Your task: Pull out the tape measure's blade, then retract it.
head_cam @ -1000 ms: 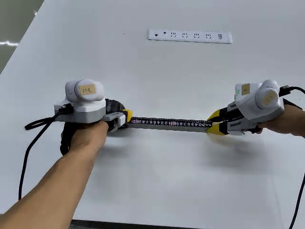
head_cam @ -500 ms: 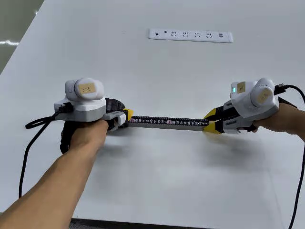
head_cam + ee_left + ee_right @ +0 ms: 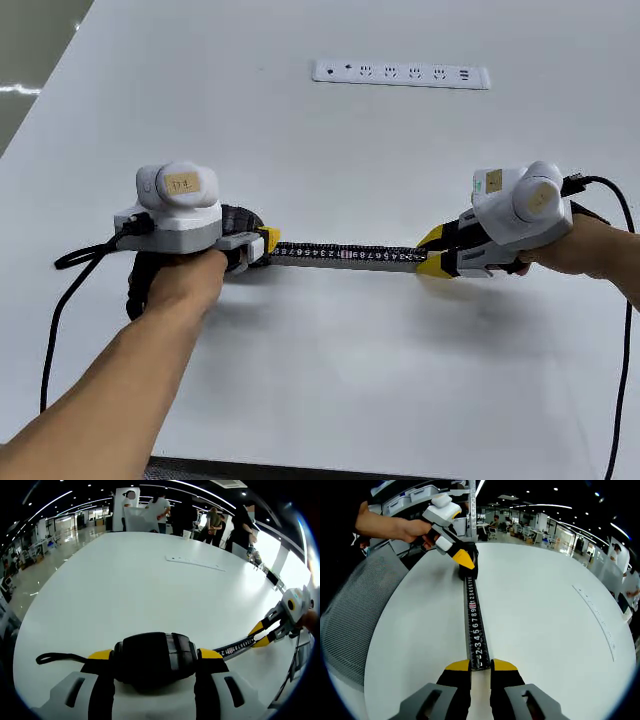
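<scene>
A wide white table point(image 3: 330, 150) in an open, ceiling-lit hall carries a power strip point(image 3: 400, 74) near its far edge. The left gripper point(image 3: 262, 245) is clamped around the black tape measure point(image 3: 155, 657), and its blade point(image 3: 345, 253) runs flat across the table to the right gripper point(image 3: 430, 252), whose jaws are nearly closed on the blade's end, apparently pinching it. A second ago the right gripper was farther right, with more blade exposed. The left gripper view shows people point(image 3: 185, 517) at the table's far end and a black strap point(image 3: 55, 657) beside the case; the right gripper view shows a grey mesh chair point(image 3: 355, 610) alongside.
</scene>
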Available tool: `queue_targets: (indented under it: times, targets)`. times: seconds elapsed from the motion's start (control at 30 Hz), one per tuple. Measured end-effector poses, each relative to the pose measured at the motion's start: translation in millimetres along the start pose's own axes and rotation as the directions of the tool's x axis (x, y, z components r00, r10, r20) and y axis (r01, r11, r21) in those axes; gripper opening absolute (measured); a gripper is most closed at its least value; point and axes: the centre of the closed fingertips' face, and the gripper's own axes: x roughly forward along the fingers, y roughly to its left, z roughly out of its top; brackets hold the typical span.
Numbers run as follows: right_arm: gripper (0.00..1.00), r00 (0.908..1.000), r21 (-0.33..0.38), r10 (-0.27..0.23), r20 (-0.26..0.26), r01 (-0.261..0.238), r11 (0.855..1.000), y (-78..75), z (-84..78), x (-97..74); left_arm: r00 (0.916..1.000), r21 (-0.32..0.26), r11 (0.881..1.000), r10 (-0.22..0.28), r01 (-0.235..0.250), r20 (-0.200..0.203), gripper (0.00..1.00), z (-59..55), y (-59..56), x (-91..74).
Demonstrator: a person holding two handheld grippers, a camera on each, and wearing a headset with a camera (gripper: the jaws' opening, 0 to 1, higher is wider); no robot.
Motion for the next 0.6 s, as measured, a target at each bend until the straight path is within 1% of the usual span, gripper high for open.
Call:
queue_targets:
  times: [0.6]
  targets:
    - [0.11, 0.9998, 0.0, 0.009, 0.019, -0.009, 1.0, 2.1, 15.5, 12.1, 1.0, -0.006, 1.0, -0.005, 0.005, -0.001, 0.6, 0.0, 0.2, 0.0]
